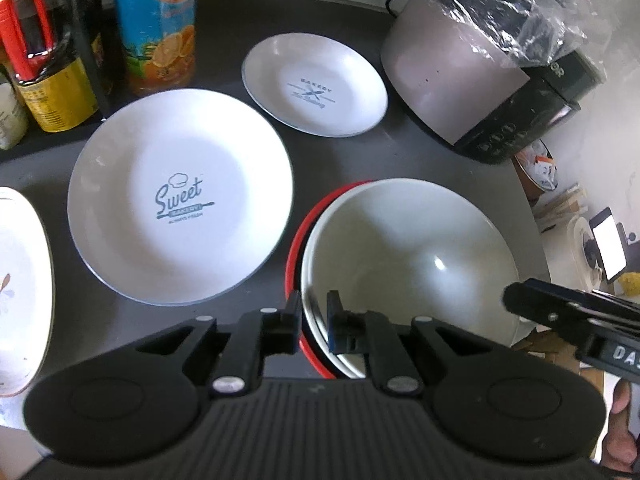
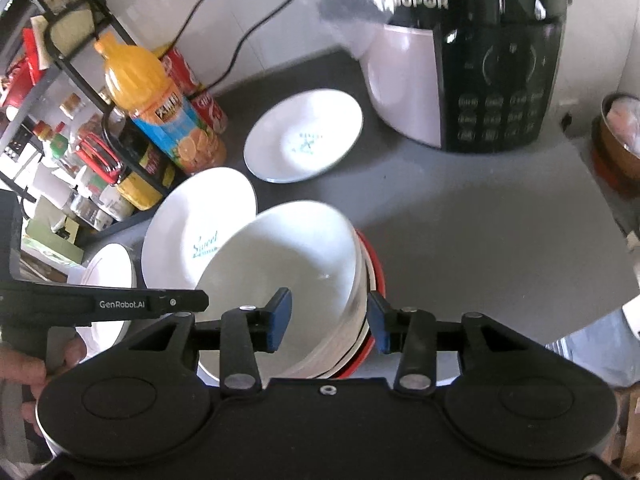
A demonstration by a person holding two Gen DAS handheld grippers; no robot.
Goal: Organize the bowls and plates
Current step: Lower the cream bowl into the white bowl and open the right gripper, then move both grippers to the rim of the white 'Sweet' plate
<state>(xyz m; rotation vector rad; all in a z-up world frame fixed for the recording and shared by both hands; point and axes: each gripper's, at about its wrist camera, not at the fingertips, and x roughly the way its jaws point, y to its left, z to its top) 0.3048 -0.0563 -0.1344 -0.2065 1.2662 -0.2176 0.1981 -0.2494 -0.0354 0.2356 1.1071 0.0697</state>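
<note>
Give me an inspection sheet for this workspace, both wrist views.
Surface: dark grey counter.
Job's things: white bowl nested in red bowl; Sweet plate, Bakery plate, third plate apart.
Clutter: juice bottle, cans, rack, rice cooker under plastic.
Grippers: left gripper shut on the bowls' rims; right gripper open astride the rims, pads clear.
Cables: black cord along wall.
Surroundings: white wall, copper bowl at right.
</note>
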